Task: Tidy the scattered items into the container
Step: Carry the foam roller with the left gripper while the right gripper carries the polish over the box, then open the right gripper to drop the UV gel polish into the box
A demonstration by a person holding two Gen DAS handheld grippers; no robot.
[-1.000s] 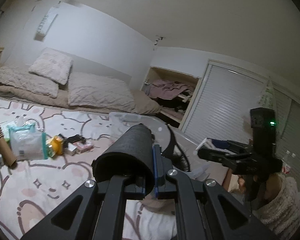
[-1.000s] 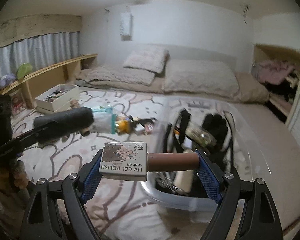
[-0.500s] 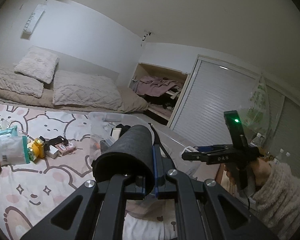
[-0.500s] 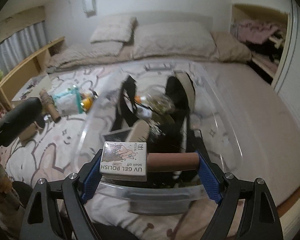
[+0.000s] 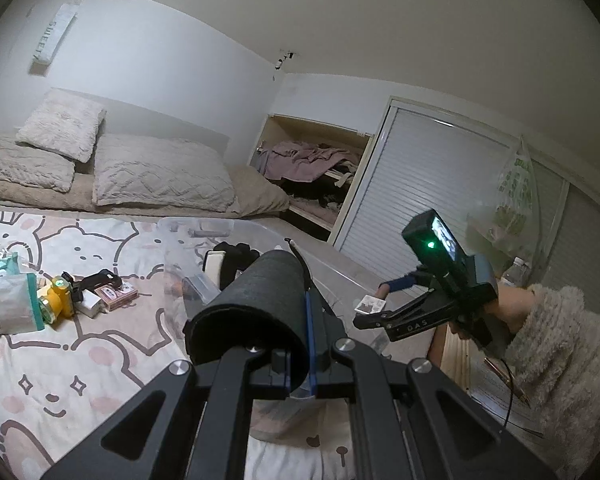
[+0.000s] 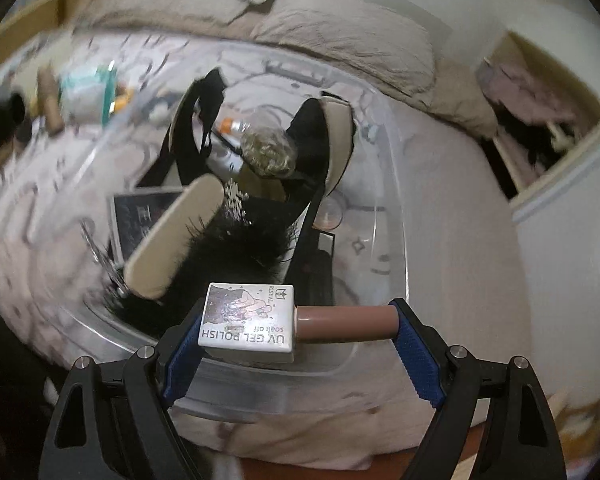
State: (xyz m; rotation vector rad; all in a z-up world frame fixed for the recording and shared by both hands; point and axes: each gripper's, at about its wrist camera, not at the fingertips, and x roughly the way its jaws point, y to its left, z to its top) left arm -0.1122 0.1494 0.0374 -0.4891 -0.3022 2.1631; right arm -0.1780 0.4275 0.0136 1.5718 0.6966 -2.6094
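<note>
My left gripper [image 5: 306, 340] is shut on the edge of a black felt roll [image 5: 256, 312], held over the bunny-print bedspread just short of the clear plastic tub [image 5: 204, 224]. My right gripper [image 6: 296, 332] points steeply down over the tub's near rim [image 6: 260, 384]. It grips a UV gel polish bottle [image 6: 260, 324] end to end, white body on the left pad and brown cap on the right. The left wrist view shows that right gripper [image 5: 374, 304] and bottle [image 5: 370, 305] above the tub. Inside the tub lie black furry slippers with beige soles [image 6: 176, 236] and other small items.
Scattered on the spread left of the tub are a green-white wipes pack [image 5: 8, 308], a yellow gadget [image 5: 58, 300], a pink box [image 5: 114, 294] and a black item [image 5: 100, 278]. Pillows [image 5: 160, 176] line the back. A fuzzy sleeve [image 5: 556, 344] holds the right gripper.
My right gripper has carried the bottle over the tub and tipped down, so it now looks into it. My left gripper with the roll has drifted sideways near the tub.
</note>
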